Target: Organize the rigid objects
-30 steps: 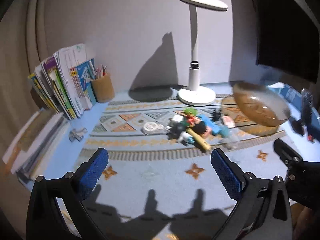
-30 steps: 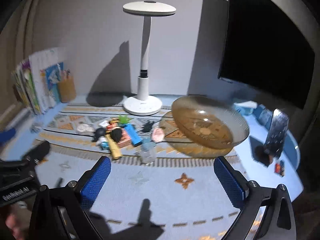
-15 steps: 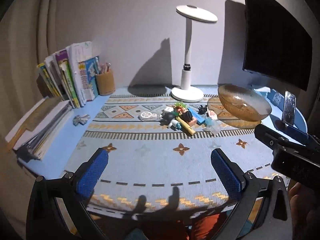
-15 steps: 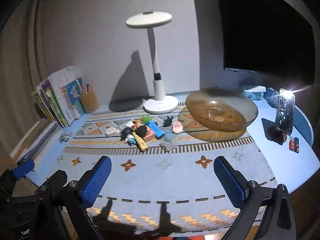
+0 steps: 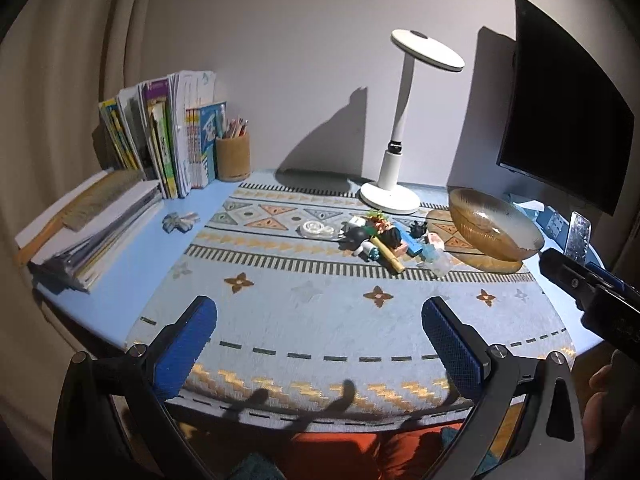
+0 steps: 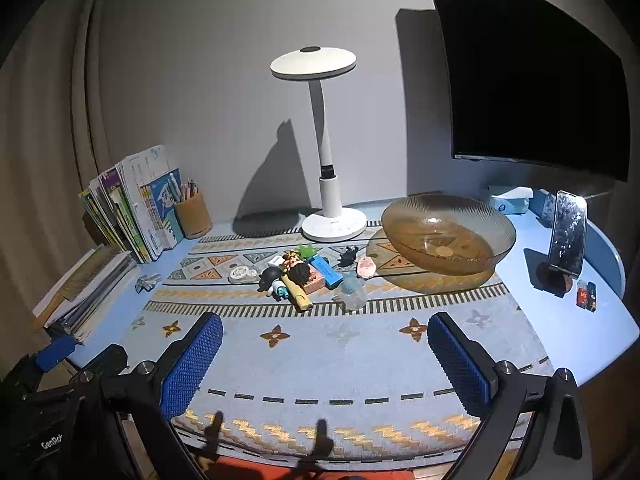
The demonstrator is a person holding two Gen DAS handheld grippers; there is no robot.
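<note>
- Several small toys and trinkets (image 6: 304, 276) lie heaped in one cluster on the patterned mat (image 6: 344, 344), mid-desk, just left of the amber glass bowl (image 6: 448, 236); a yellow stick-shaped piece (image 6: 298, 294) juts toward the near edge, and a clear little cup (image 6: 352, 292) sits at the heap's right.
- Beside the heap's left end lies a white tape dispenser (image 6: 243, 275); the bowl stands apart from the heap, touching none of it.
- Behind them the white lamp (image 6: 334, 224) rests its base on the far part of the mat.
- Open mat stretches between the heap and the desk's (image 6: 580, 336) rounded near edge.
- Along the left rim stand upright books (image 6: 136, 208), a pencil cup (image 6: 193, 214) and a flat stack of papers (image 6: 80, 284); a phone on a stand (image 6: 566, 236) occupies the right rim.
- Left tool (image 5: 320, 344) hangs over the near edge, blue pads wide apart, gripping nothing.
- Right tool (image 6: 326, 360) hovers likewise at the near edge, pads spread, nothing between them.
</note>
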